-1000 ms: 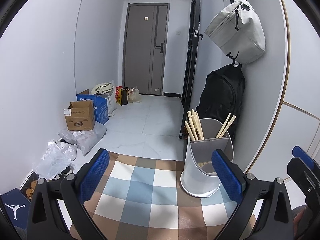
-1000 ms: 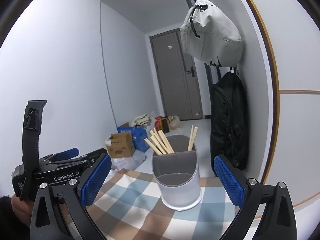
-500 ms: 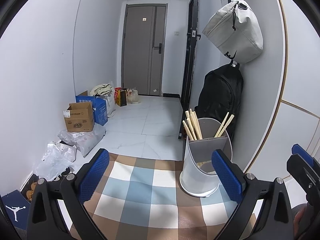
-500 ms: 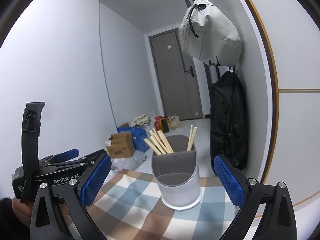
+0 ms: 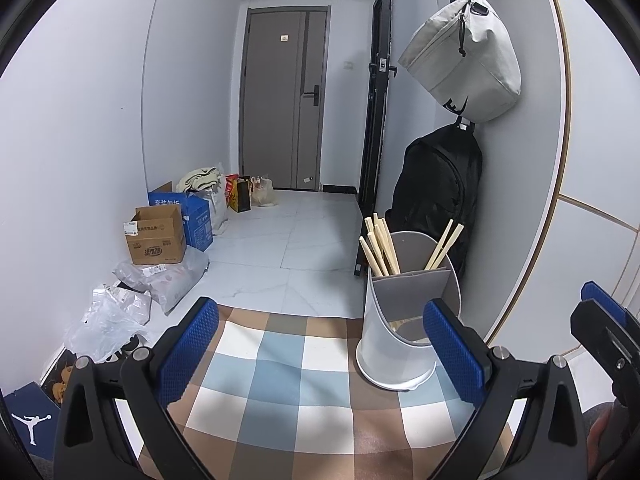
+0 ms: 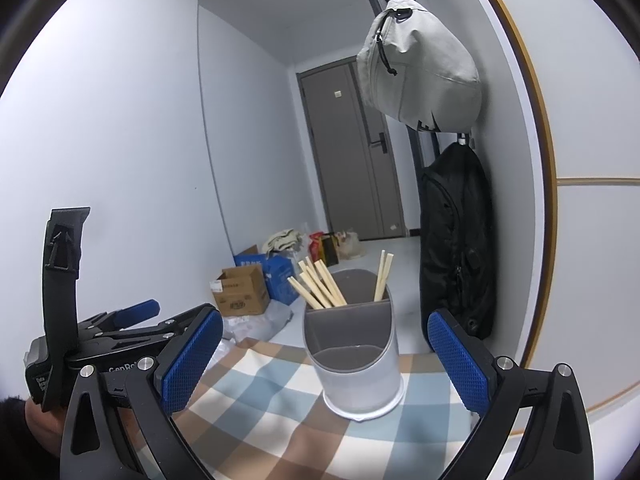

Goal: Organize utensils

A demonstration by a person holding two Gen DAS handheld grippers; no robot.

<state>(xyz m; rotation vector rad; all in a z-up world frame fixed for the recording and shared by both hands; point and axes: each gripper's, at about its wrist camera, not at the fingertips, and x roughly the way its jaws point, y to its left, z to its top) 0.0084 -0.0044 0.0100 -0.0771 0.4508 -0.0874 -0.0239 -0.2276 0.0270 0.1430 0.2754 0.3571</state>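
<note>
Checked cloth covered the table [image 5: 280,364] at the near end of a white hallway. Left tool [image 5: 316,344] and right tool [image 6: 326,354] were both spread wide, pinching nothing, above the cloth and short of the holder [image 6: 354,360]. That white holder, the landmark for what follows, stood upright near the cloth's far edge, with an inner grey divider. Behind the divider, chopsticks [image 6: 318,286] leaned left in a bundle and a pair [image 6: 382,276] leaned right. Beyond the holder hung a black backpack [image 6: 456,248]; above it, a grey bag [image 6: 416,68].

Judged risk: the holder looked light and top-heavy, so a tool pad catching its rim or the leaning sticks could tip it off the cloth's edge.

Left view alone showed more sticks low in the holder's front compartment [image 5: 400,322]; the right view showed that compartment's mouth only. Right view alone showed the whole left tool left of the holder, with its GenRobot lettering.
</note>
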